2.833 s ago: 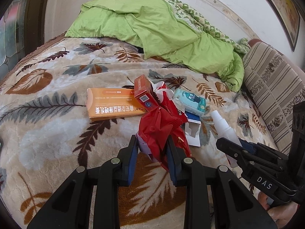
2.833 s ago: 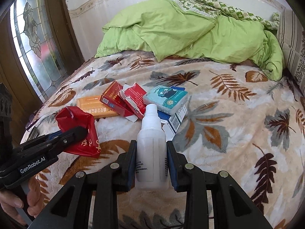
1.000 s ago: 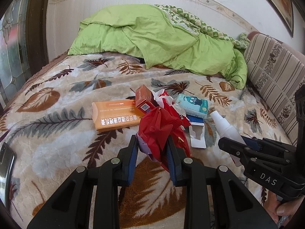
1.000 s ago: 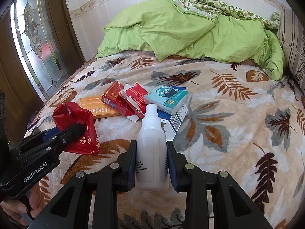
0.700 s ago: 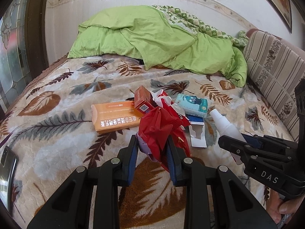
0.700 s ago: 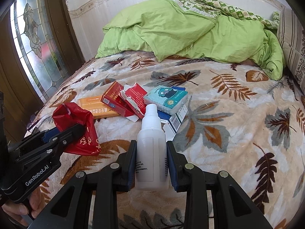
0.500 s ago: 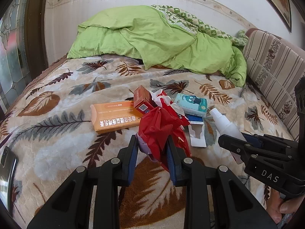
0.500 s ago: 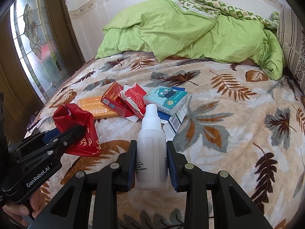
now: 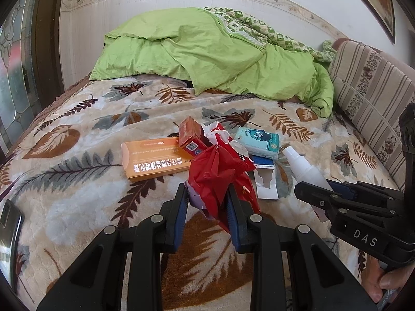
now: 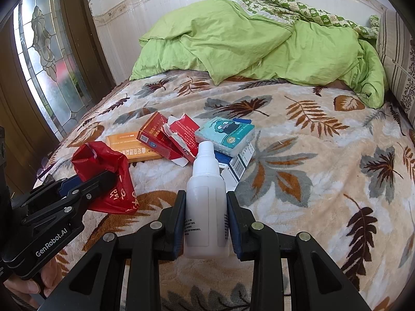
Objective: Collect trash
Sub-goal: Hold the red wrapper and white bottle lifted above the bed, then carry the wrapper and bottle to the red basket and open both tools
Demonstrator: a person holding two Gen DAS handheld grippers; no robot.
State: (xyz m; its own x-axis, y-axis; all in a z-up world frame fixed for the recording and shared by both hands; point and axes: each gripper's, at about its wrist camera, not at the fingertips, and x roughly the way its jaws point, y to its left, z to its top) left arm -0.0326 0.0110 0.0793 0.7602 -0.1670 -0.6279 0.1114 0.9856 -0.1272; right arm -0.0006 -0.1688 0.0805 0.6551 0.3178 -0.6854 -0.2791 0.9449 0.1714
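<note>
Red plastic bag (image 9: 215, 178): crumpled, clamped between the pads of the left claw (image 9: 207, 204), held just above the leaf-print blanket (image 9: 77, 197).
White plastic bottle (image 10: 206, 199): upright, cap pointing away, gripped at its body by the right claw (image 10: 206, 220).
Left claw: closed on the red bag; in the right wrist view it sits at 9 o'clock of the bottle.
Right claw: closed on the bottle; in the left wrist view it sits at 3 o'clock of the bag.
Litter pile: at 12 o'clock of both claws, on the blanket; orange carton (image 9: 153, 159), red cigarette pack (image 10: 155, 136), torn red pack (image 10: 182, 134), tissue packet (image 10: 225, 134) resting on a blue-and-white box (image 10: 237, 164).
Phone (image 9: 9, 233): at 9 o'clock, at the blanket's edge.
Green quilt (image 9: 207, 57): heaped at 12 o'clock against the wall.
</note>
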